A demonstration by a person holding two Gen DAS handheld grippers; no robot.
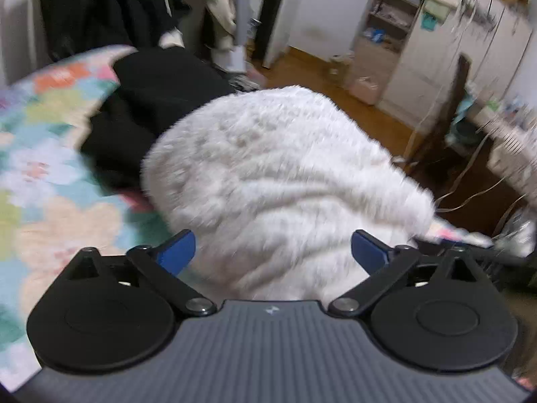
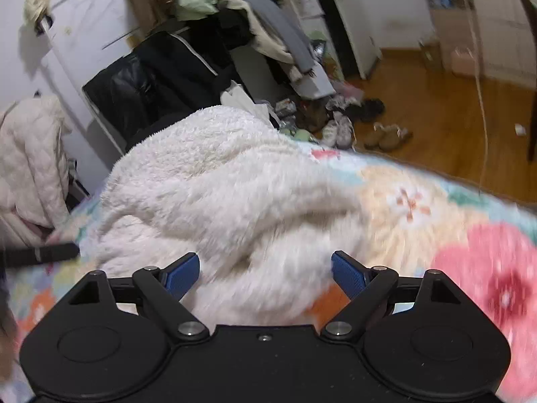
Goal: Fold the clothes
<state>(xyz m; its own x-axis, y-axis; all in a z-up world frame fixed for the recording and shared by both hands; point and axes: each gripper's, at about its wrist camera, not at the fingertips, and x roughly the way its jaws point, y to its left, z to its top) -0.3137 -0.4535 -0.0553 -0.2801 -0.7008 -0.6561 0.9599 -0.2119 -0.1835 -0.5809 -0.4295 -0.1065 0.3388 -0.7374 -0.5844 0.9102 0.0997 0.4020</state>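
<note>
Fleece, white and shaggy, fills the middle of both wrist views: the white fleece garment (image 1: 282, 174) is heaped in a rounded mound on the floral bedspread (image 1: 50, 174), not yet laid flat or squared. In the left wrist view it runs from the lower centre of the frame up toward the upper middle, where its far end meets a black garment (image 1: 151, 100) lying in the upper left; whether the two overlap or merely touch cannot be told through the blur. In the right wrist view the same fleece (image 2: 208, 194) stretches from the lower centre toward the upper left, with a thick fold trailing off to the right over the bedspread (image 2: 453, 221). The left gripper (image 1: 273, 252) has its blue pads spread wide, the fleece lying between and just beyond them, nothing pinched. The right gripper (image 2: 265, 273) is likewise spread wide with fleece directly ahead and below, gripping nothing. Both sit just beside the near edge of the mound, and neither looks clearly nearer. The garment's long axis appears to run away from the fingers rather than across them, so the likely next grasp is at the near hem, each side taking a corner. Beyond the bed lie a wooden floor (image 2: 436, 107), scattered shoes (image 2: 386, 136) and hanging clothes (image 2: 235, 16) along the top of the frame
</note>
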